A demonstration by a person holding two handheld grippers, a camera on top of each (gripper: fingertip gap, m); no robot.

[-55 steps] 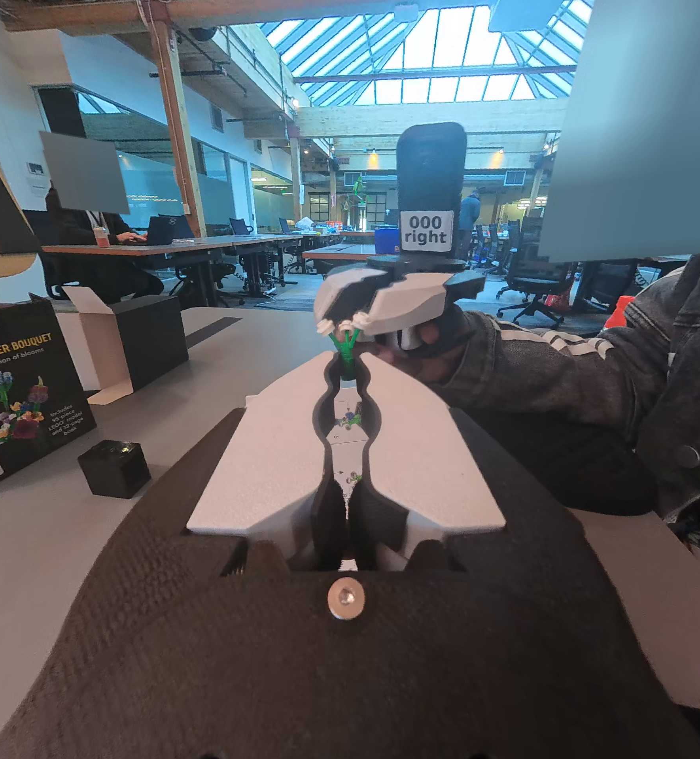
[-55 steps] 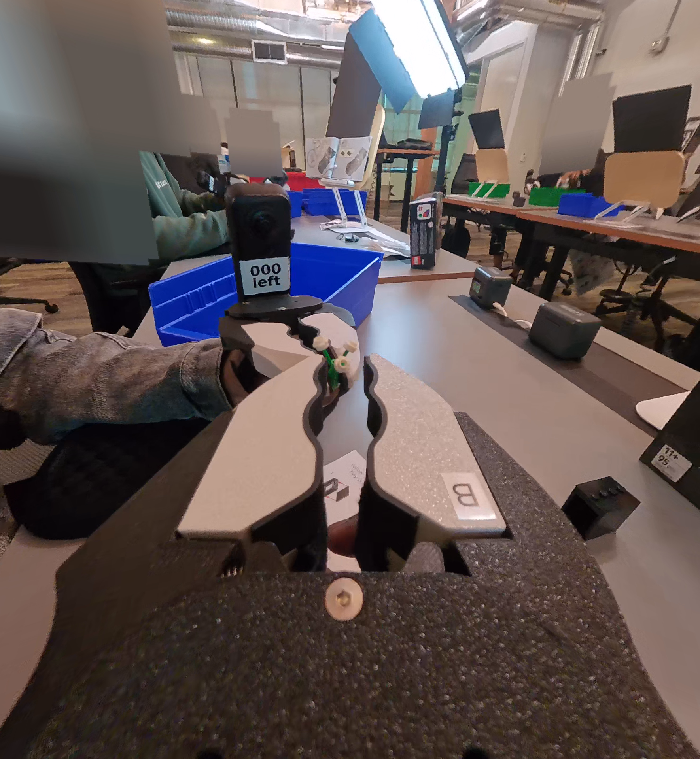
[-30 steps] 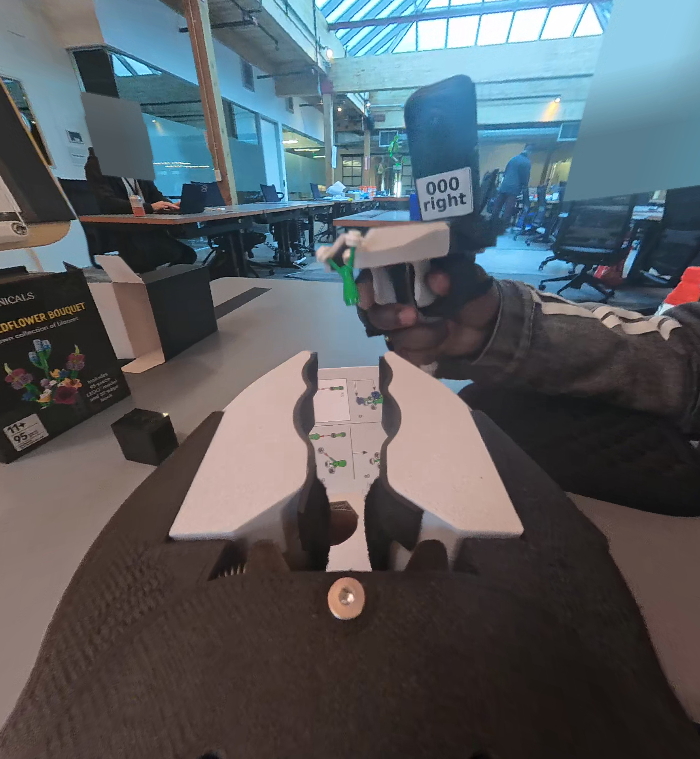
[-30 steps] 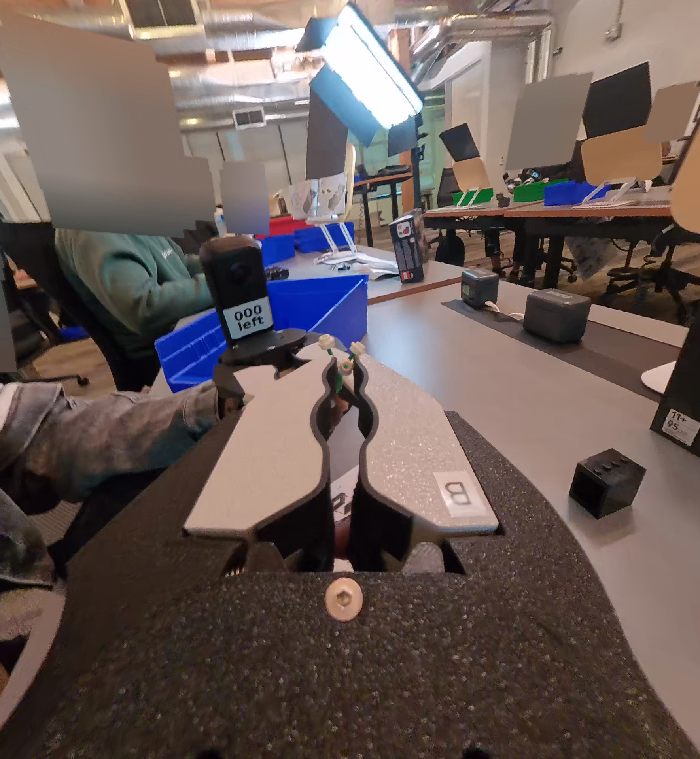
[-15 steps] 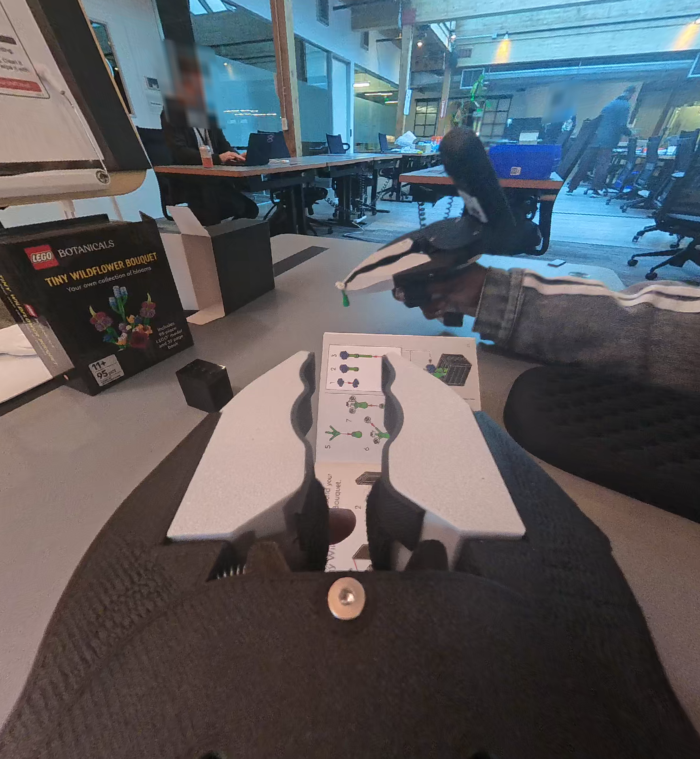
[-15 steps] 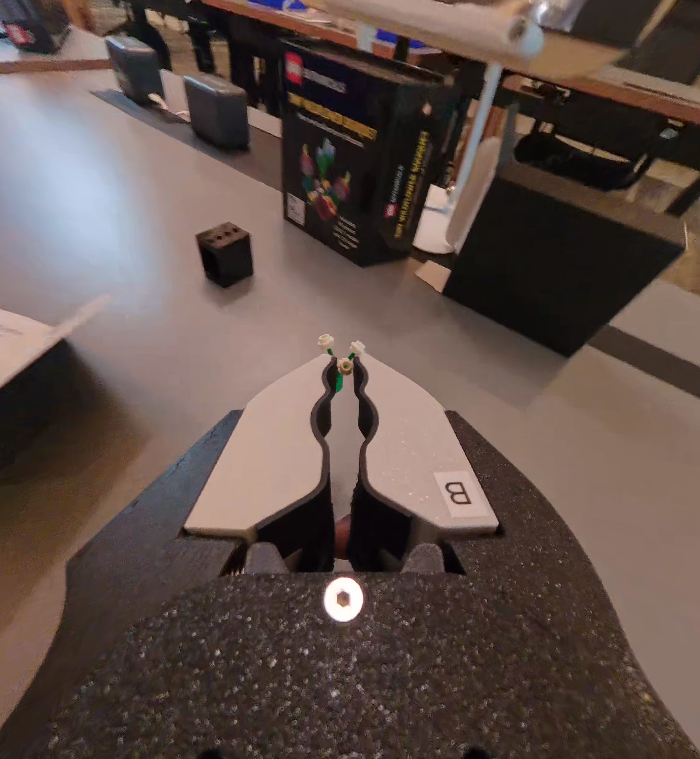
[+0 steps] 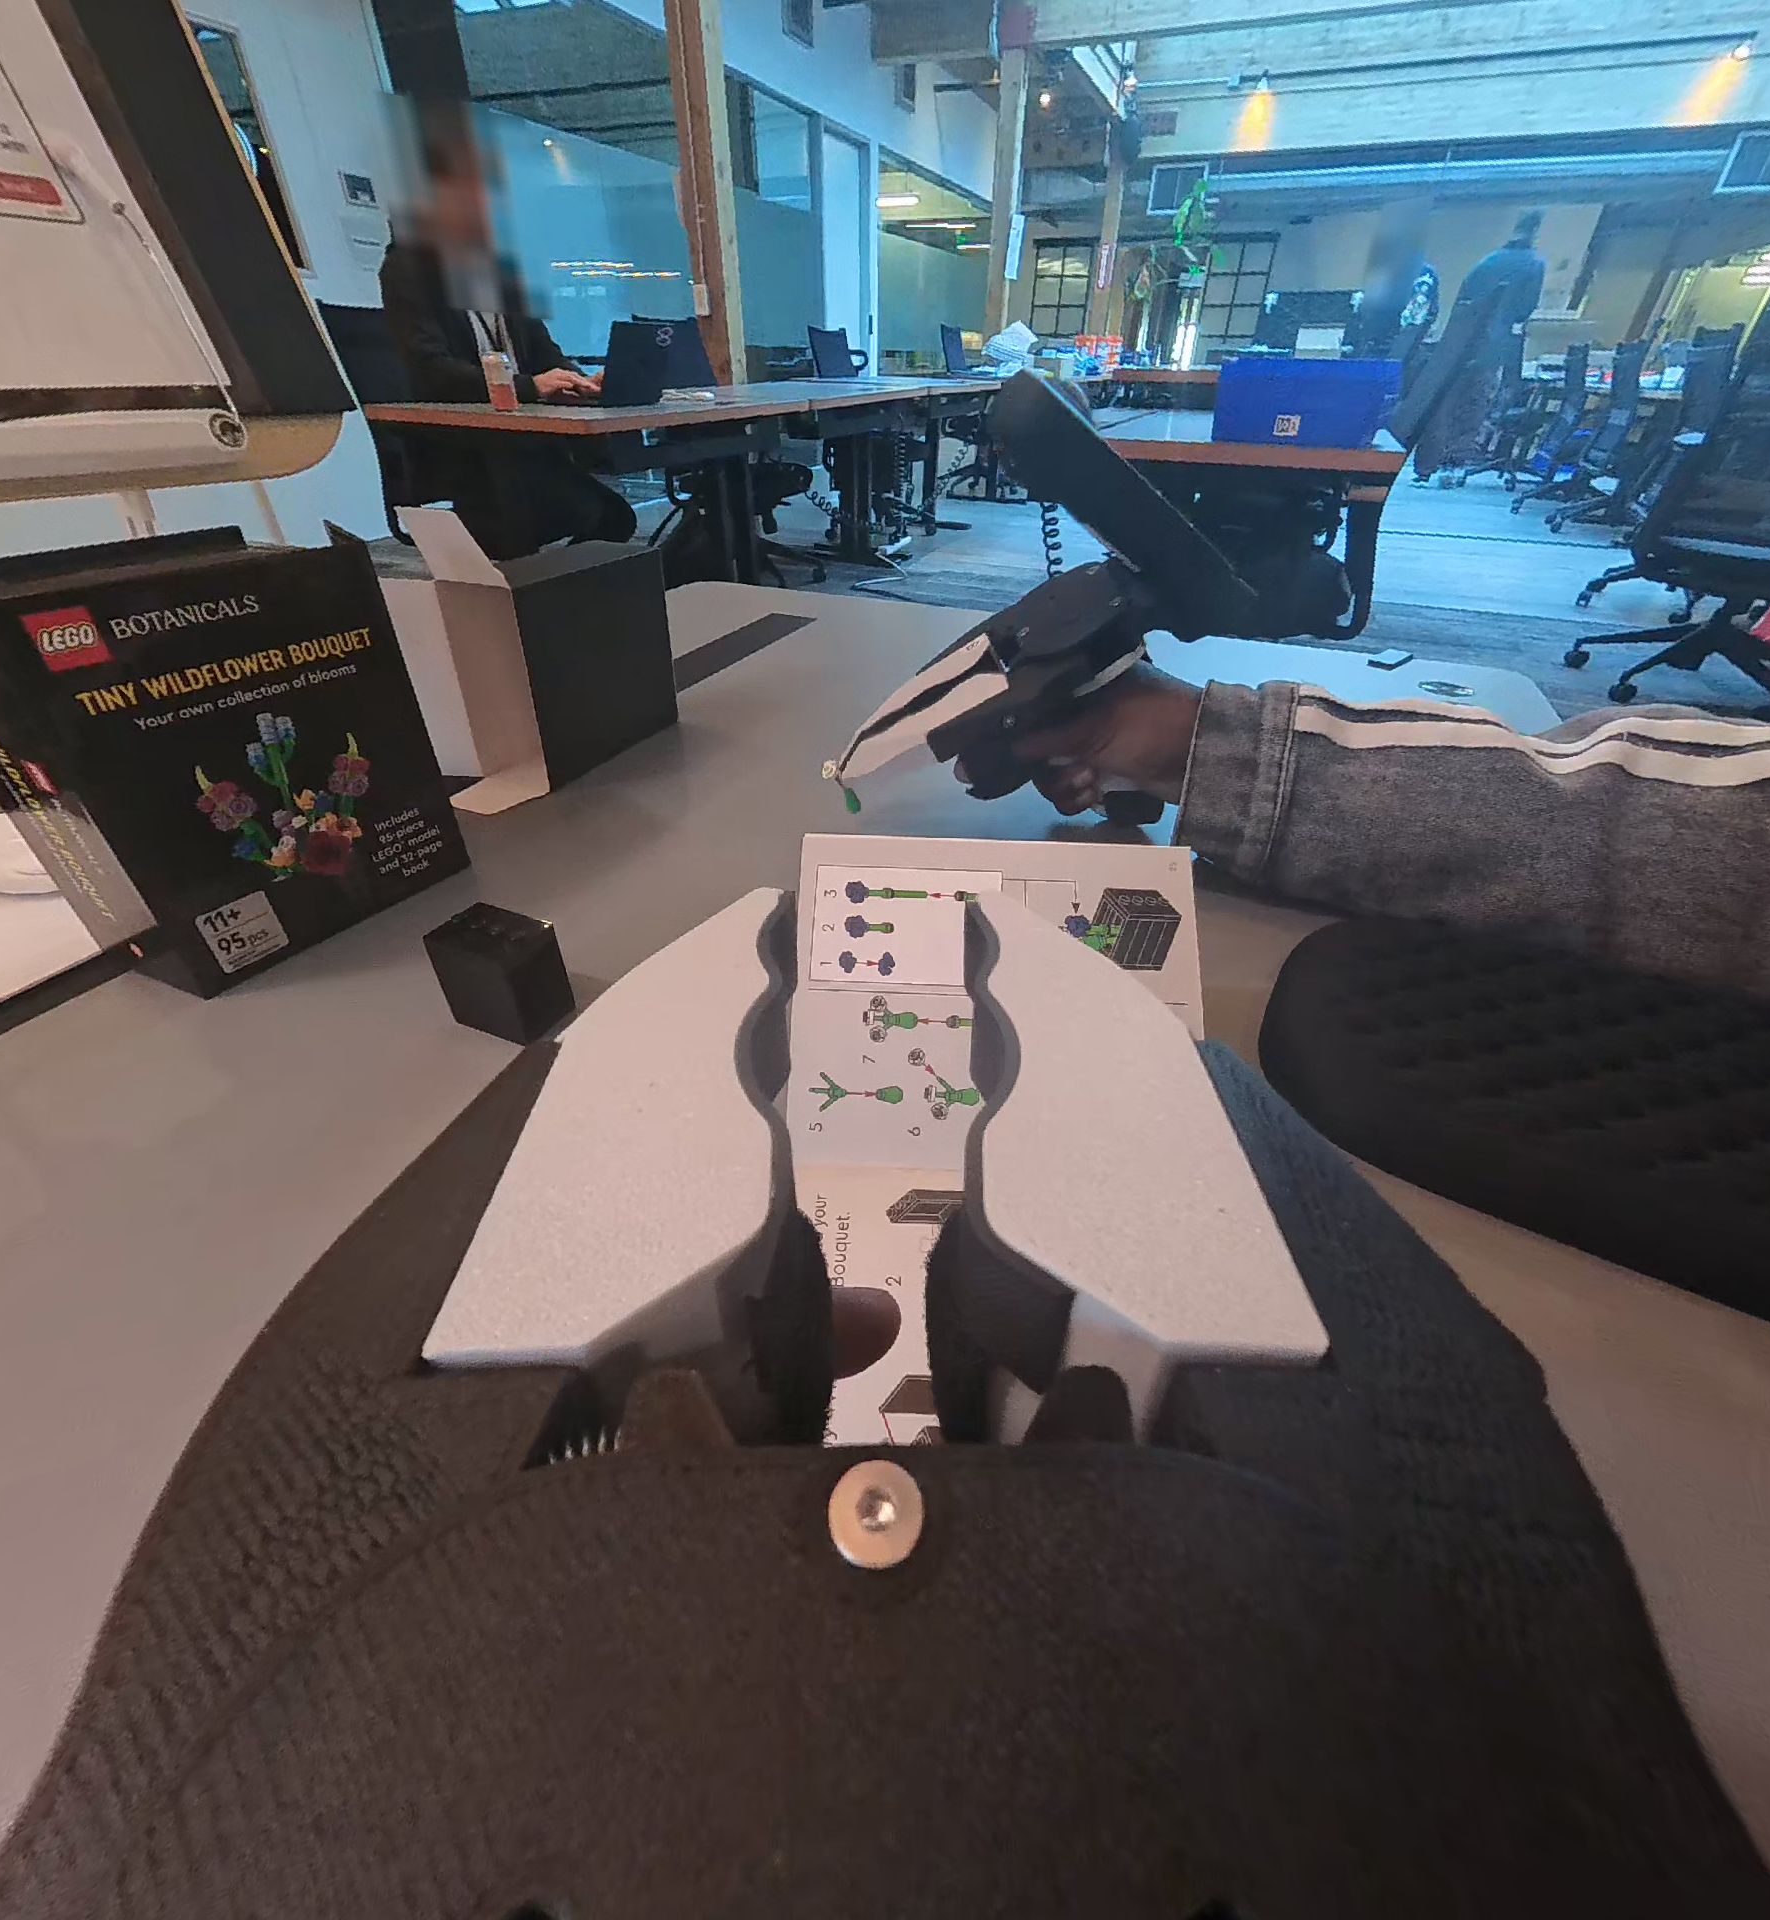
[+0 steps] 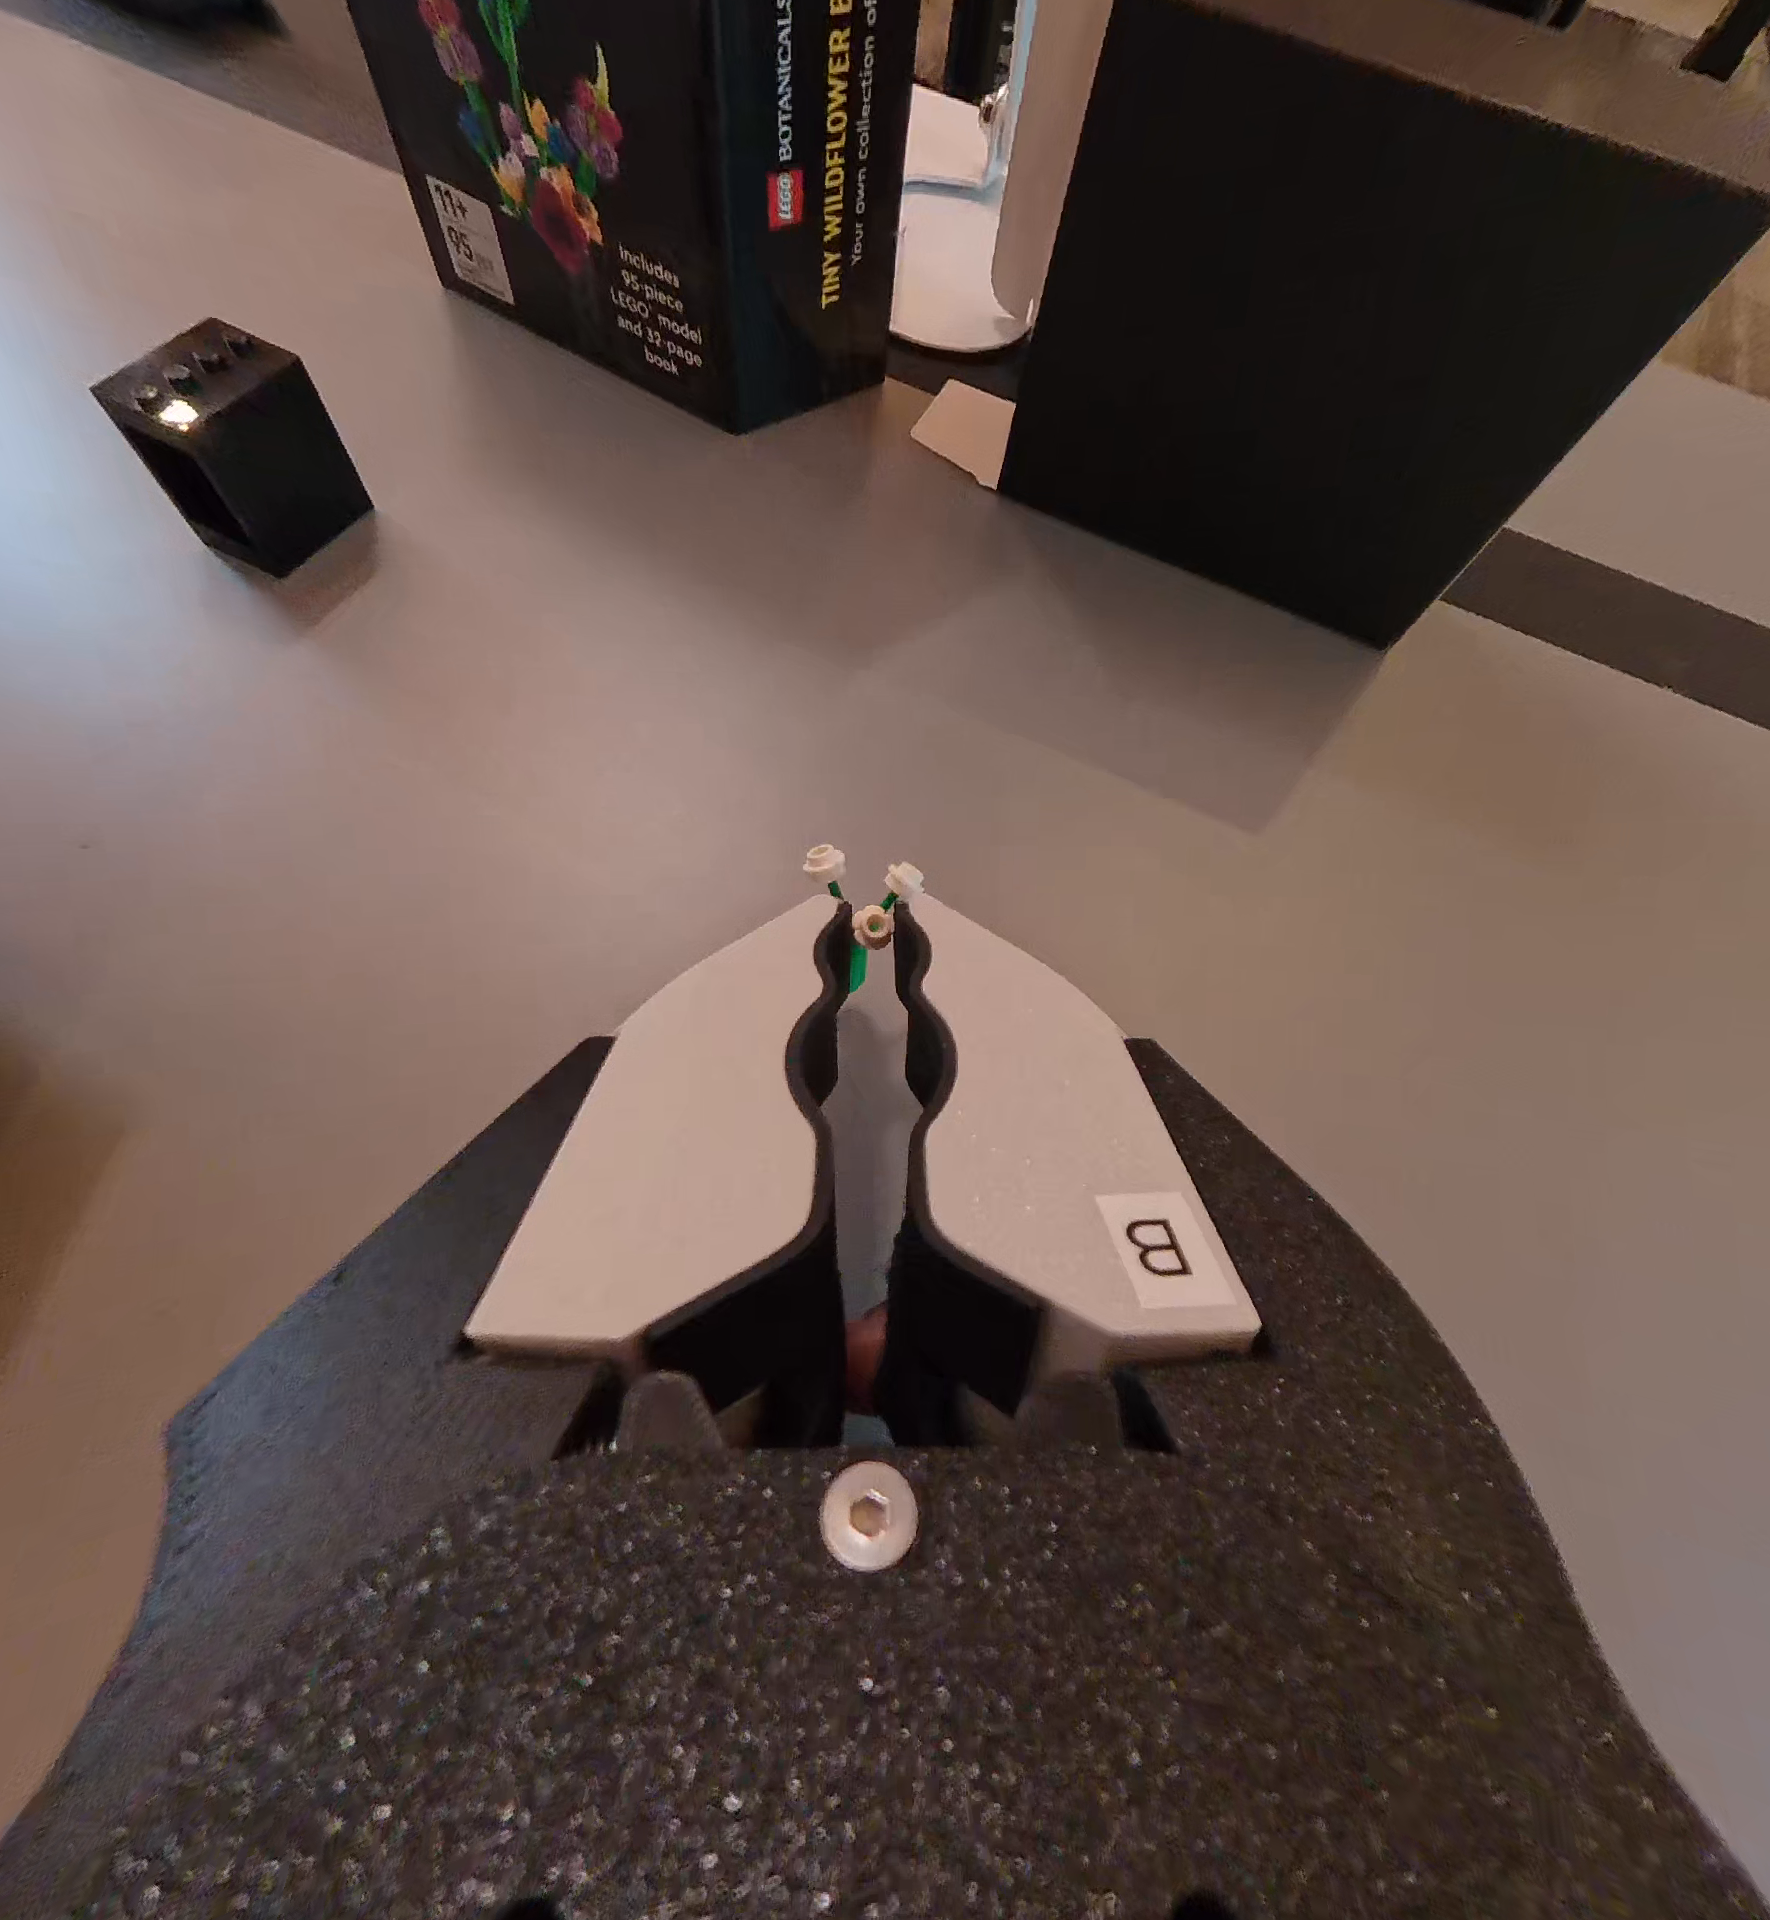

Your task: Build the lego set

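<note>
Flower stem (image 8: 853, 961) pinched at right tongs (image 8: 868, 914) tips — white blossoms poking beyond

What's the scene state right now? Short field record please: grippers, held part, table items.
left gripper: open, empty, over the instruction booklet
right gripper: shut on the flower stem
flower stem: green, three small white blossoms, pinched at the fingertips
black lego block: on the grey table, apart from the grippers
lego set box: upright, behind the block
black carton: upright, beside the set box
</note>
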